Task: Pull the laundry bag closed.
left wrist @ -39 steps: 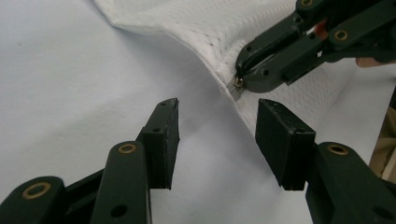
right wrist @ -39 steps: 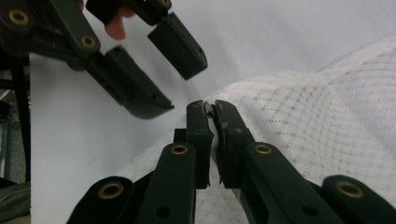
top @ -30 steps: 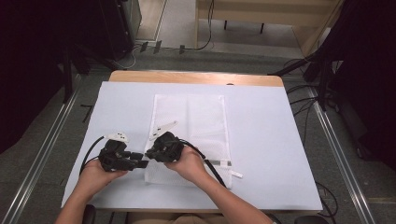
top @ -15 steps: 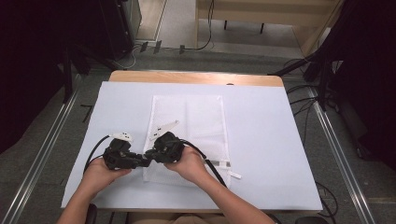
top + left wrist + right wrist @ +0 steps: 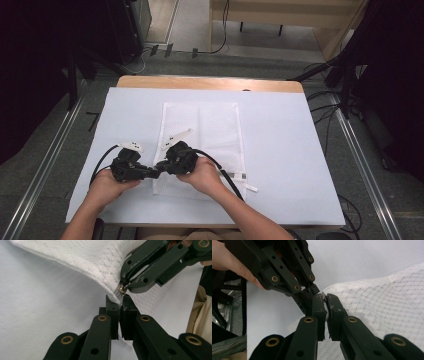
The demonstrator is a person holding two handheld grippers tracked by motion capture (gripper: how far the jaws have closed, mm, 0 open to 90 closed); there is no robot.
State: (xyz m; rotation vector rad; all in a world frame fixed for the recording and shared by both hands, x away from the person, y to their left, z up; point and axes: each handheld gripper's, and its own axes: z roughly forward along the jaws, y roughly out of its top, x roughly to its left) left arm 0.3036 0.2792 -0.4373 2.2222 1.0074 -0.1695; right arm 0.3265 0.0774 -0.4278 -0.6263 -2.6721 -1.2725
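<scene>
Both grippers are nose to nose at the near-left corner of a white mesh bag (image 5: pixel 202 145), which lies flat on the white sheet (image 5: pixel 285 150) covering the table (image 5: pixel 210 83), a little left of the middle and running from mid-table back toward the near edge. The left gripper (image 5: pixel 150 173) comes in from the left, held in the person's left hand (image 5: pixel 107 184); its jaws are pressed together on the bag's corner, pinching the mesh edge just below a small metal zipper pull (image 5: pixel 123 288). The right gripper (image 5: pixel 162 165), in the right hand (image 5: pixel 202 176), meets it from the other side; in the left gripper view its jaws are closed right at that zipper pull, the metal tab caught at their tips. In the right gripper view the jaws are squeezed together with a sliver of white between them, against the bag's raised corner, and the left gripper sits touching just beyond. The corner is lifted off the sheet between the two. Black cables trail from each gripper toward the near edge.
</scene>
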